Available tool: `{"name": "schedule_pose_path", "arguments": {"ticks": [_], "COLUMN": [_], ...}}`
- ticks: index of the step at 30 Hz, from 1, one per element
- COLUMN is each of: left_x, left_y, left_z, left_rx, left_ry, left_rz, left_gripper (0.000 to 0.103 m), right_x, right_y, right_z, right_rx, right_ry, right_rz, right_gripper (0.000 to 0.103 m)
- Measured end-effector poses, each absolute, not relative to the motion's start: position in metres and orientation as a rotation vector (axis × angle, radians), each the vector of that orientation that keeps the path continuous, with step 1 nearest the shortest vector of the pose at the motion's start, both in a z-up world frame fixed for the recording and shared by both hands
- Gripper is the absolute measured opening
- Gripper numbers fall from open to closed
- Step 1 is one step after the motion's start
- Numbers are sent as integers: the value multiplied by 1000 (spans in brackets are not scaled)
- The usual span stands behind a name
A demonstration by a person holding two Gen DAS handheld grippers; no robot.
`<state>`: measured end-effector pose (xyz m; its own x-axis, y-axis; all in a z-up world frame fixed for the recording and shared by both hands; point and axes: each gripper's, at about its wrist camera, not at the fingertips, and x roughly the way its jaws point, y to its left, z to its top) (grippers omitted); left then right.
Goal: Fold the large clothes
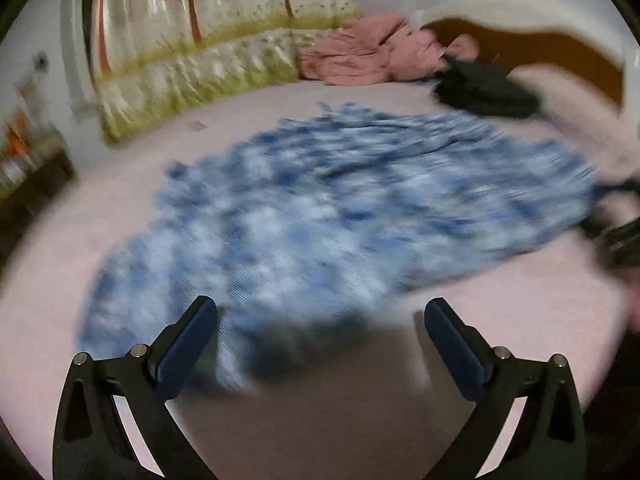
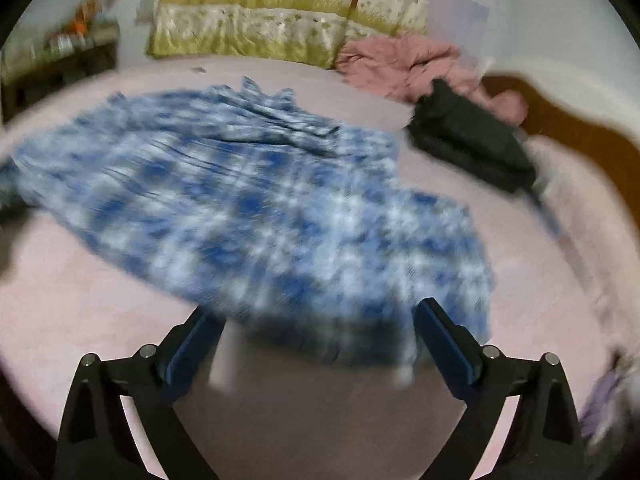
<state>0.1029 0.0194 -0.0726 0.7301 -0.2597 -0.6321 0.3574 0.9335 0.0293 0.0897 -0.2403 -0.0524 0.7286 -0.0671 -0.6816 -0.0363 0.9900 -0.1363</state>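
Both tongs (image 1: pixel 320 312) (image 2: pixel 316 312) splayed w/ nothing gripped, blue-white garment (image 1: pixel 340 208) on bed (image 1: pixel 500 304)

- A home bedroom is showing here: a pink sheet (image 2: pixel 100 292) is covering a wide bed.
- A folded quilt (image 2: pixel 256 28) is leaning against the wall.
- A crumpled pink blanket (image 2: pixel 400 64) is lying beside a wooden headboard (image 1: pixel 540 46).
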Motion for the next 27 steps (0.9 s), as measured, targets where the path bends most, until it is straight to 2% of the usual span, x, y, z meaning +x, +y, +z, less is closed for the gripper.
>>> {"name": "schedule_pose_path", "arguments": {"ticks": [5,9,16,17,19,20,22,24,25,26,27], "left_x": [92,117,121,124,134,139,142,142,144,145,147], "left_y": [29,36,32,32,29,33,44,57,65,72,79], "left_z": [-66,-84,-87,-88,-90,-91,-92,-91,-93,-94,-95], "left_rx": [-96,-381,-487,-485,-449,-446,-498,-529,-536,-549,-557], "left_ry": [740,893,828,806,773,766,761,749,747,747,750], "left_rz": [-485,-553,-437,-406,-312,-281,-263,-247,-229,-207,-178], "left_gripper": [103,102,101,100,80,75,66,62,57,52,27], "right_x": [73,76,90,93,103,109,113,114,116,117,117], "right_y": [-256,-268,-260,-260,-264,-265,-278,-288,-292,-295,-297], "right_z": [-52,-63,-69,-69,-71,-71,-68,-69,-71,-72,-72], "right_rx": [151,376,438,461,502,493,484,503,509,506,486], "right_ry": [773,786,791,789,769,772,735,706,704,695,687], "right_rz": [167,227,277,288,279,248,113,57,55,36,-5], "right_gripper": [96,92,92,92,90,77,63,61,53,34,19]}}
